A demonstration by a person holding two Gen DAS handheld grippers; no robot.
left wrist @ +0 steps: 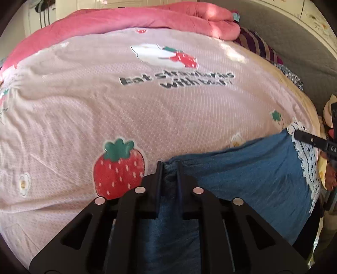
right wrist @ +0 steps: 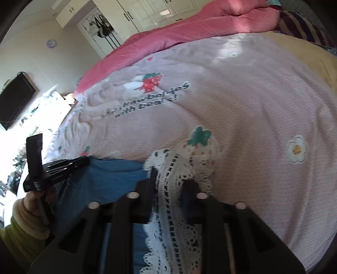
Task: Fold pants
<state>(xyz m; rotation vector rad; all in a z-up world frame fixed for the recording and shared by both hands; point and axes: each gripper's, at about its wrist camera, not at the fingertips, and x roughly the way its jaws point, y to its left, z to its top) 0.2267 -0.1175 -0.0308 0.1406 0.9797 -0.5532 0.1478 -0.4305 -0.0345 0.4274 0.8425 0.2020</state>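
Observation:
Blue pants [left wrist: 242, 168] with a white lace hem [left wrist: 305, 156] lie at the near edge of a pink strawberry-print bedspread [left wrist: 105, 105]. My left gripper [left wrist: 169, 168] is shut on a bunched fold of the blue cloth. In the right wrist view, my right gripper [right wrist: 170, 179] is shut on the lace hem [right wrist: 168, 210], with the blue cloth [right wrist: 113, 175] to its left. Each gripper shows in the other's view: the right gripper [left wrist: 311, 140] at the lace edge, the left gripper [right wrist: 63, 166] at the blue edge, held by a hand [right wrist: 27, 210].
A rolled pink quilt [left wrist: 147, 19] lies along the far side of the bed, with striped fabric [left wrist: 257, 44] and a grey padded surface [left wrist: 294, 42] to the right. White wardrobes [right wrist: 147, 12] and a wall-mounted screen [right wrist: 14, 101] stand beyond the bed.

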